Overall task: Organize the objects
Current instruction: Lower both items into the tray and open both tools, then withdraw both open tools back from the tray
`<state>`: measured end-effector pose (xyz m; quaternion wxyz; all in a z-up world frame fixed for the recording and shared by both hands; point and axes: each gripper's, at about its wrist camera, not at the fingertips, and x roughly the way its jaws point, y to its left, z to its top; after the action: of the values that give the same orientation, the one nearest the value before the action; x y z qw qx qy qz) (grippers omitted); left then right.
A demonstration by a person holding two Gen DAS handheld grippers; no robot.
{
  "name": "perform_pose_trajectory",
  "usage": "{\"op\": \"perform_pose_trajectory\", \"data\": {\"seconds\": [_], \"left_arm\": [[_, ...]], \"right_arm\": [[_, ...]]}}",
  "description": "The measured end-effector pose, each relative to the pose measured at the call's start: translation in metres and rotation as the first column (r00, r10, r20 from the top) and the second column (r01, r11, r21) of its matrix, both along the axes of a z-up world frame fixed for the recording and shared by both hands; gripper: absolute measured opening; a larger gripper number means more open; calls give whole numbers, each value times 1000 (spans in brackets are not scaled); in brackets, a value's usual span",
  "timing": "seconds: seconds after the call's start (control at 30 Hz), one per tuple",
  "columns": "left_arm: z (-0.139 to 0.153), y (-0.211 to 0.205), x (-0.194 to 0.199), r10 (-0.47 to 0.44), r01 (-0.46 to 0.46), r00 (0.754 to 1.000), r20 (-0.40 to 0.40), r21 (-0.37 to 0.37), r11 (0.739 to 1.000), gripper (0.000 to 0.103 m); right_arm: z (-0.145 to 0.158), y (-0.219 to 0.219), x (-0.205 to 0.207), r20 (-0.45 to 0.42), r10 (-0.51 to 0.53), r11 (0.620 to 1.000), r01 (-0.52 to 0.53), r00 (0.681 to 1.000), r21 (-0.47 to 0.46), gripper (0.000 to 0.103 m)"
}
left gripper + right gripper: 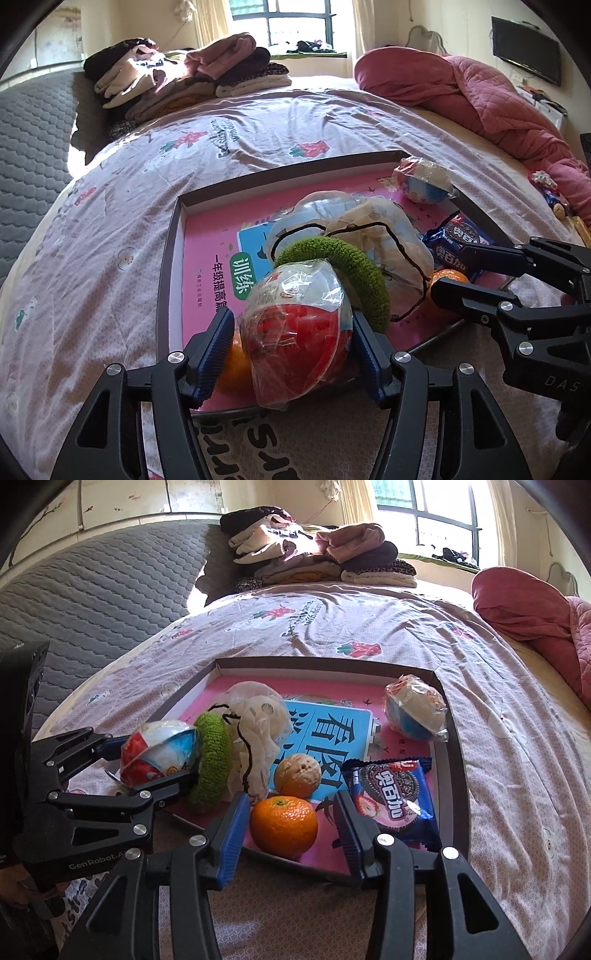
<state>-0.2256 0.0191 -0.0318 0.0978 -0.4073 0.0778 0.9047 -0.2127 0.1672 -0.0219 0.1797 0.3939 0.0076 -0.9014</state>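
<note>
A shallow dark-rimmed tray [173, 236] [448, 738] with pink books in it lies on the bed. My left gripper [293, 341] [157, 758] is shut on a wrapped red toy ball [295, 336] [159, 751] over the tray's near edge. A green knitted ring [354, 266] [212, 760] and a crumpled bag [373, 225] [255, 712] lie just behind it. My right gripper [288, 832] [454, 267] is open around an orange [283, 826] [448, 278] without touching it. A blue cookie packet [391, 799] [456, 242], a second orange [298, 775] and a wrapped blue ball [415, 714] [423, 182] also lie in the tray.
Folded clothes [177, 77] [314, 554] are stacked at the bed's far end. A red quilt [480, 96] [532, 624] lies on the right. A grey padded headboard [92, 594] is on the left. Another orange [231, 363] shows beside my left finger. Small wrapped items [550, 195] lie by the quilt.
</note>
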Motion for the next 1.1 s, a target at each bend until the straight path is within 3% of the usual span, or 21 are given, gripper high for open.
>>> {"op": "perform_pose_trajectory", "data": {"seconds": [0.77,1.1], "left_arm": [[30,4,17,12,-11,999,-50,23,1000,66],[42,0,23,31,-28,996,-78,36,999,72]], "right_arm": [[19,10,3,-50,-45,998,43,998,-39,53],[33,14,11,-91,-58,997,54,994,-46,55]]}}
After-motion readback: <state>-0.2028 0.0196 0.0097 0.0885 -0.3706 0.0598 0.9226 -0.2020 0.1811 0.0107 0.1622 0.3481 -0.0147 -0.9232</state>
